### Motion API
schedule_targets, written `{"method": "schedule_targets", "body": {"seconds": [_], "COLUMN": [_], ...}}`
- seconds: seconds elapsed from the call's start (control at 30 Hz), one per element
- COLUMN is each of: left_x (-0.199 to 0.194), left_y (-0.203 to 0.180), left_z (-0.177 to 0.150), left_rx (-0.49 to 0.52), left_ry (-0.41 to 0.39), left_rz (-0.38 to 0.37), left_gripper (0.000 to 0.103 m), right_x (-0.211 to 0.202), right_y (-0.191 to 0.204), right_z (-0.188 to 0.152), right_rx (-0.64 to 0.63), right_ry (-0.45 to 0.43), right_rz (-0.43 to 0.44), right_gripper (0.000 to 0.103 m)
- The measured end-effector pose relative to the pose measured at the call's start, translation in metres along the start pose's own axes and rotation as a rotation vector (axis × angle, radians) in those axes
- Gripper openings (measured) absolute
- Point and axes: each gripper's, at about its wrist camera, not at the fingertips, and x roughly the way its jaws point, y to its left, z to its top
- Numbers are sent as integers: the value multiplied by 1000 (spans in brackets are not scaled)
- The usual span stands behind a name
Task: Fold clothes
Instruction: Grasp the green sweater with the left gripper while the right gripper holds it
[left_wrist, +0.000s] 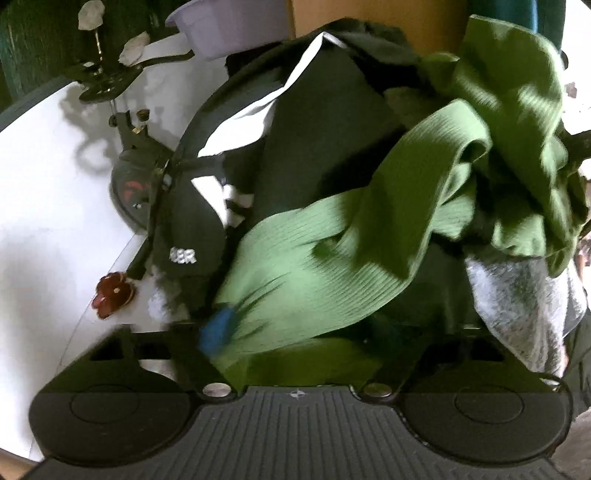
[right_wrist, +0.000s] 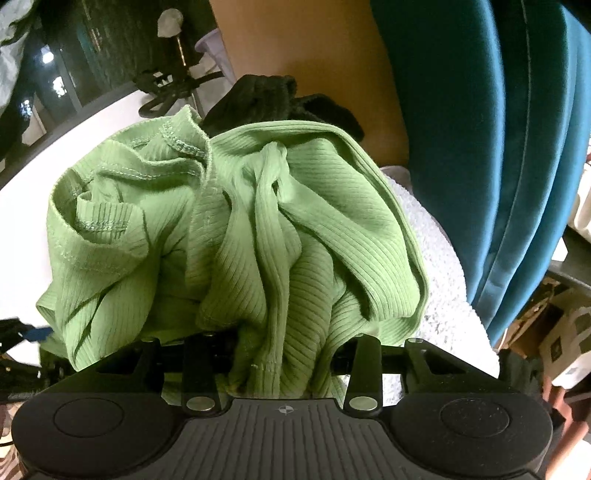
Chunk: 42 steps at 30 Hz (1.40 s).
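A light green ribbed garment (right_wrist: 236, 236) is bunched up right in front of my right gripper (right_wrist: 275, 369), which is shut on a gathered fold of it; the cloth hides the fingertips. In the left wrist view the same green garment (left_wrist: 317, 273) stretches from lower left to upper right over a pile of dark clothes (left_wrist: 321, 140). It also covers most of my left gripper (left_wrist: 295, 343). Only one blurred blue fingertip (left_wrist: 218, 332) shows, with creases fanning out from it, so the grip is unclear.
The pile lies on a white round table (left_wrist: 48, 192). Around it are a black cap with white letters (left_wrist: 192, 229), a red flower trinket (left_wrist: 112, 293), a black ornament stand (left_wrist: 107, 77) and a pale bowl (left_wrist: 218, 26). White fleecy cloth (right_wrist: 443, 288) and a teal chair (right_wrist: 491, 140) are on the right.
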Motion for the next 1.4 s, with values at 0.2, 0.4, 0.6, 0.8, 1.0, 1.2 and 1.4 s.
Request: {"method": "schedule_targets", "body": {"seconds": [0.2,0.4,0.6,0.8,1.0,1.2,1.4], "left_x": [-51,-101,-102,-92,-3,13,-13], "left_y": [34,51,34,-6,-18,-14,13], "left_z": [21,57,98,135,123,111,109], "left_rx": [-227,-393,-464,-346,-386,-395,-397], "left_ry": [-77,-248,-356,-438,-199,-133,-188], "left_rz": [-45,-277,-504,-692,-527,-458,-488], "left_gripper": [6,6,5,6,6,32,91], "right_x": [4,6,1,1,2,4,6], "right_y": [1,2,3,4,4,4,4], "right_z": [3,4,0,-1,-3,-4,-2], "right_rx": [10,25,21,23,20,24,31], "right_ry": [-1,-2,0,1,4,7,11], "right_rz": [3,3,-1,-10,-12,-11,-6], "right_gripper": [37,37,37,37,37,37,37]}}
